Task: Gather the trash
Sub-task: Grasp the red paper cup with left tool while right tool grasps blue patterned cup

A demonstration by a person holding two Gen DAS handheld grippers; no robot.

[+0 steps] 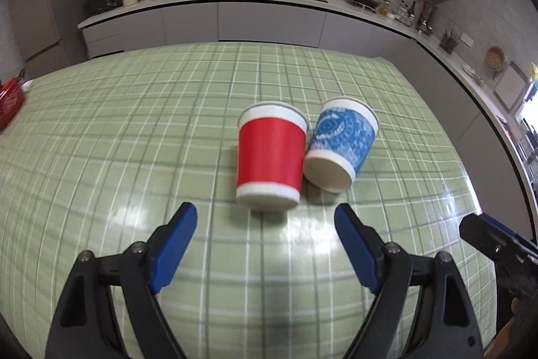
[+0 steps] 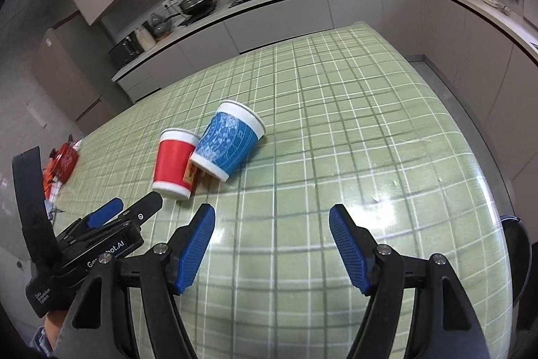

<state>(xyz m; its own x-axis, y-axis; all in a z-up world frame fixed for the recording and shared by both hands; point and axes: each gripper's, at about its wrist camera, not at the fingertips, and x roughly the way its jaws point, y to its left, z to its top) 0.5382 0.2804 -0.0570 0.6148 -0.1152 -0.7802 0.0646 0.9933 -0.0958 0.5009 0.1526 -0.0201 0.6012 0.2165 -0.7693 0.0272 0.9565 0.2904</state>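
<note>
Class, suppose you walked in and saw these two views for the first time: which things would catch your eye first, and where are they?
The eye falls first on the red cup and the blue patterned cup, side by side and touching on the green checked tablecloth; the blue one is tilted or tipped against the red. Next come the blue-padded left gripper and right gripper, both open, short of the cups.
</note>
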